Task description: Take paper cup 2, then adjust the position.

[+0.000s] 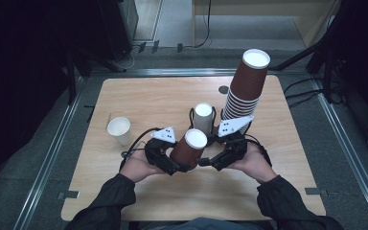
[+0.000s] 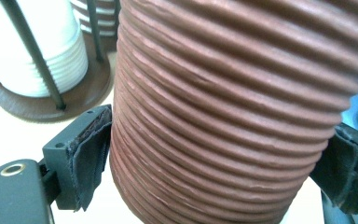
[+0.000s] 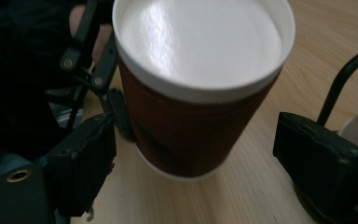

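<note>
A single white paper cup point(image 1: 119, 130) stands alone at the left of the pale wooden surface point(image 1: 139, 98), well apart from everything else. Next along, the left hand-held gripper point(image 1: 178, 165) is clamped on a brown ribbed paper cup with a white rim point(image 1: 189, 147), its padded jaws pressing the corrugated wall on both sides in the left gripper view, the cup tilted and lifted off the surface near the front centre. Just behind it a stack of white paper cups point(image 1: 203, 116) sits inside a wire-post holder on a round brown base point(image 2: 42, 105); how many cups are in that stack I cannot count. The right hand-held gripper point(image 1: 210, 162) comes next, jaws spread apart, with the brown cup between them but touching neither pad in the right gripper view. To the right rises a tall leaning stack of brown ribbed paper cups point(image 1: 246, 86), roughly ten rims showing, the exact count unclear. The step in hand looks like passing or steadying the single brown cup between the two tools. To do it well, the right jaws should close on the ribbed wall below the rim, squarely and gently so the paper does not crush, before the left one lets go.
</note>
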### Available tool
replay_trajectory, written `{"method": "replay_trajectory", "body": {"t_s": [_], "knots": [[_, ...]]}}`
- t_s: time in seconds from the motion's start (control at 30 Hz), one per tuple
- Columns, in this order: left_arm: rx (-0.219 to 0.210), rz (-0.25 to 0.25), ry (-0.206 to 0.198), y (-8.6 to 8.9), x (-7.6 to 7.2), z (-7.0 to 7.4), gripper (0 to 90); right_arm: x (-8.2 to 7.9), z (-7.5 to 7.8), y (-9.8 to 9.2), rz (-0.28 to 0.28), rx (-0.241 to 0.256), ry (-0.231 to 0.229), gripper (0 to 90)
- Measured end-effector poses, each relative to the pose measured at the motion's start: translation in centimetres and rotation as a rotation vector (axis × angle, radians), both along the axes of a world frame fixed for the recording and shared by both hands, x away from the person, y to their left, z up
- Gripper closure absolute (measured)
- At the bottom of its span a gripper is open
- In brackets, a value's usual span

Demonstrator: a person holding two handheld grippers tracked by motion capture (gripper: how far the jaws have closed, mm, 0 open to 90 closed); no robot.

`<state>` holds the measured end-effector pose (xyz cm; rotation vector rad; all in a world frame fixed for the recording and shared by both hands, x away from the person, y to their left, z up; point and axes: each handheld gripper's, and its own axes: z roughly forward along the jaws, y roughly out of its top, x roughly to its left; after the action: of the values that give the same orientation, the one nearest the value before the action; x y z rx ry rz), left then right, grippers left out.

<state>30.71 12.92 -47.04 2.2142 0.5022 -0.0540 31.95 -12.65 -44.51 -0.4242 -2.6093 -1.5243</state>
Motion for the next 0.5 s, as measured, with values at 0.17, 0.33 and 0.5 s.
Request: {"method": "replay_trajectory", "body": {"t_s": [0.17, 0.33, 0.5], "knots": [[0.079, 0.014, -0.008, 0.5, 0.1, 0.6, 9.6, -0.5, -0.6, -0.4, 0.006, -0.092, -0.048, 13.8], [0.155, -0.001, -0.019, 0.3, 0.2, 0.7, 9.6, -0.6, -1.1, -1.1, -0.001, -0.123, -0.027, 13.8], [0.217, -0.033, -0.004, -0.2, 0.8, 0.3, 9.6, -0.5, -1.2, -1.3, 0.005, -0.137, -0.028, 13.8]]}}
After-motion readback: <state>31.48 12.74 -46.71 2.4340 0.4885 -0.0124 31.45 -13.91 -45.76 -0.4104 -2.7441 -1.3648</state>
